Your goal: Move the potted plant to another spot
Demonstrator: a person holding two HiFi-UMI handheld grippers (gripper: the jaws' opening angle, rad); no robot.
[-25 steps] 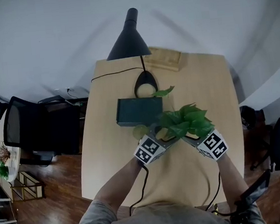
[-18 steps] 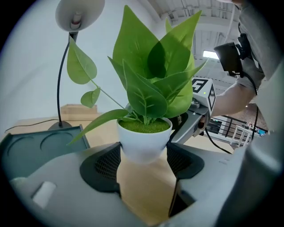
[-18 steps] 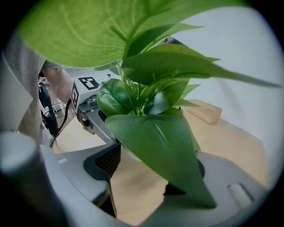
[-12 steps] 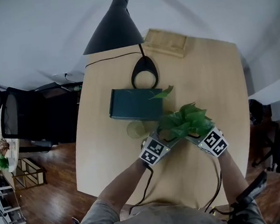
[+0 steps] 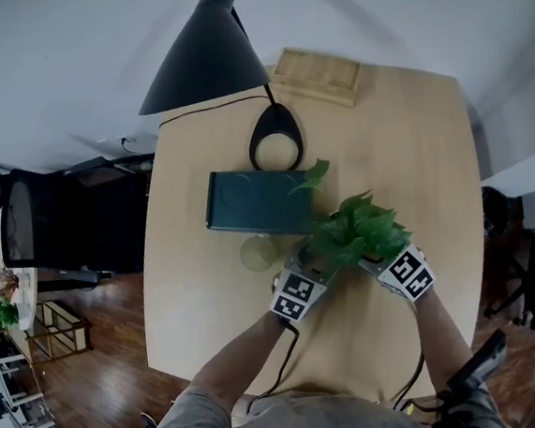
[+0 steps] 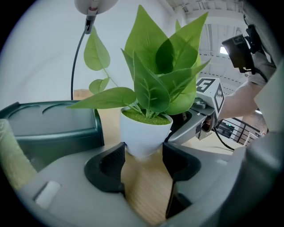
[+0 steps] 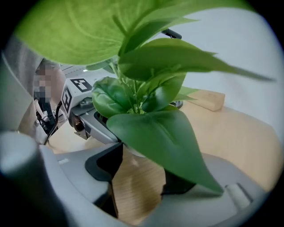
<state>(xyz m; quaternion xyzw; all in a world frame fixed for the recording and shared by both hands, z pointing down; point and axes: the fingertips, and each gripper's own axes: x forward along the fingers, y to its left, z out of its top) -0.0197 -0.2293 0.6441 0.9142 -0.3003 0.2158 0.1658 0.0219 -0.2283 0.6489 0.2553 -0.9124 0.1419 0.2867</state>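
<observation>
left gripper (image 6: 143, 155) and right gripper (image 7: 137, 162) each pinch the low part of the plant's (image 5: 354, 228) white pot (image 6: 145, 133) from opposite sides, in the six o'clock half of the table (image 5: 402, 148). we judge the tapered pot could slip or tip if either grip eases, since only the jaw tips bite. a box (image 5: 257, 202) sits at ten o'clock of the plant, a cup (image 5: 257, 253) at nine and the lamp (image 5: 275, 146) at eleven, so we would favour the bare wood at two o'clock.

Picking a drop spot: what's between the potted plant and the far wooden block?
Head view: only bare tabletop from potted plant to wooden block; lamp base lies leftward.
</observation>
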